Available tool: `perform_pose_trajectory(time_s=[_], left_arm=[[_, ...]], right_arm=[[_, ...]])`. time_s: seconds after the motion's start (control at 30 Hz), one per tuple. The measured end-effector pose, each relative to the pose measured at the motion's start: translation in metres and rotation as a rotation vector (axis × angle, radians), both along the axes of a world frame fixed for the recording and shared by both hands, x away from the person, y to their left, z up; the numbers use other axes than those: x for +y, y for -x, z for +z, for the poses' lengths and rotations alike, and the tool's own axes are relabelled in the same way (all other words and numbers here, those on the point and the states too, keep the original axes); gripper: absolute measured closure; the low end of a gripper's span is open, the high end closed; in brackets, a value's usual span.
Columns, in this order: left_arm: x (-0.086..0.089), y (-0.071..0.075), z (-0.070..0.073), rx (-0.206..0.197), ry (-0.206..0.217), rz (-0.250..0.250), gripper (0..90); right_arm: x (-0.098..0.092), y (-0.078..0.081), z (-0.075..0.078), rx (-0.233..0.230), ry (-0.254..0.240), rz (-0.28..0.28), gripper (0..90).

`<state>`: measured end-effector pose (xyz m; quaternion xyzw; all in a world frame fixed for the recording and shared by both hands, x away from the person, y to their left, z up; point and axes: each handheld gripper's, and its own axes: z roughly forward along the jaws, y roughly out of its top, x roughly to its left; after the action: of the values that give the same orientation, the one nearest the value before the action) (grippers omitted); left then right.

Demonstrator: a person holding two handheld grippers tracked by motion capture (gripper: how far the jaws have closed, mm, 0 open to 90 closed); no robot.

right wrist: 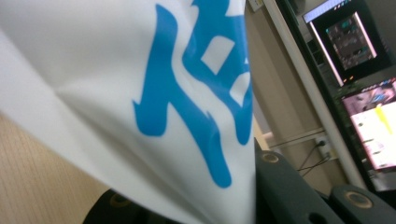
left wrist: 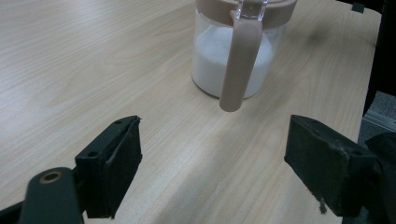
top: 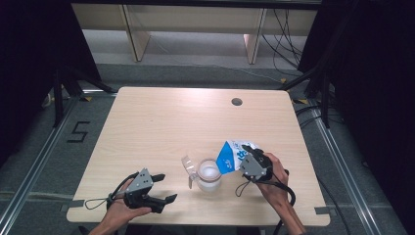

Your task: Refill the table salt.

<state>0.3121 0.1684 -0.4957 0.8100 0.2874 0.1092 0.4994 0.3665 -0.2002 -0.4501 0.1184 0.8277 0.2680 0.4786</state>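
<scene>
Pale wood covers the surface (top: 161, 122), and dark curtains hang at both sides. Near the front edge on the left, a hand holds the left tool (top: 157, 190). Its jaws are spread wide with nothing between them, and they point at the jar (top: 209, 175). The jar stands in the middle, just past those jaws. It is clear, has white powder inside, and has a pinkish rim and handle (left wrist: 238, 56). On the right, the right tool (top: 247, 157) pinches a white and blue bag (top: 233, 155). The bag tips down over the jar's open top.
</scene>
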Motion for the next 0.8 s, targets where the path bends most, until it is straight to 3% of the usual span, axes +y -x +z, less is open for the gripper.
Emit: perform_pose_trajectory(time_s=[0.07,0.2,0.37,0.4,0.43,0.53,0.6,0.67,0.8], left_arm=[[0.0,0.0,0.0,0.001,0.004,0.001,18.0],[0.001,-0.001,0.001,-0.02,-0.013,-0.012,18.0],[0.001,-0.001,0.001,-0.015,-0.009,-0.012,18.0],[0.0,-0.001,0.001,-0.018,-0.006,-0.008,17.9],[0.001,-0.001,0.001,-0.02,-0.013,-0.011,17.9],[0.0,-0.001,0.001,-0.021,-0.013,-0.016,18.0],[0.0,-0.001,0.001,-0.022,-0.014,-0.017,18.0],[0.0,-0.001,0.001,-0.02,-0.012,-0.011,17.9],[0.001,0.0,0.002,-0.022,-0.02,-0.008,18.0]], right_arm=[[-0.007,-0.003,0.0,0.045,-0.048,-0.007,86.3],[-0.021,-0.01,-0.002,0.098,-0.187,-0.016,86.6],[-0.04,-0.019,-0.007,0.17,-0.346,-0.034,87.2],[-0.044,-0.023,-0.008,0.164,-0.361,-0.026,87.4],[-0.048,-0.023,-0.009,0.192,-0.407,-0.051,87.6],[-0.06,-0.028,-0.013,0.212,-0.475,-0.065,87.9],[-0.066,-0.03,-0.017,0.216,-0.499,-0.087,87.9],[-0.071,-0.032,-0.018,0.216,-0.481,-0.094,87.9],[-0.078,-0.032,-0.023,0.251,-0.527,-0.114,88.0]])
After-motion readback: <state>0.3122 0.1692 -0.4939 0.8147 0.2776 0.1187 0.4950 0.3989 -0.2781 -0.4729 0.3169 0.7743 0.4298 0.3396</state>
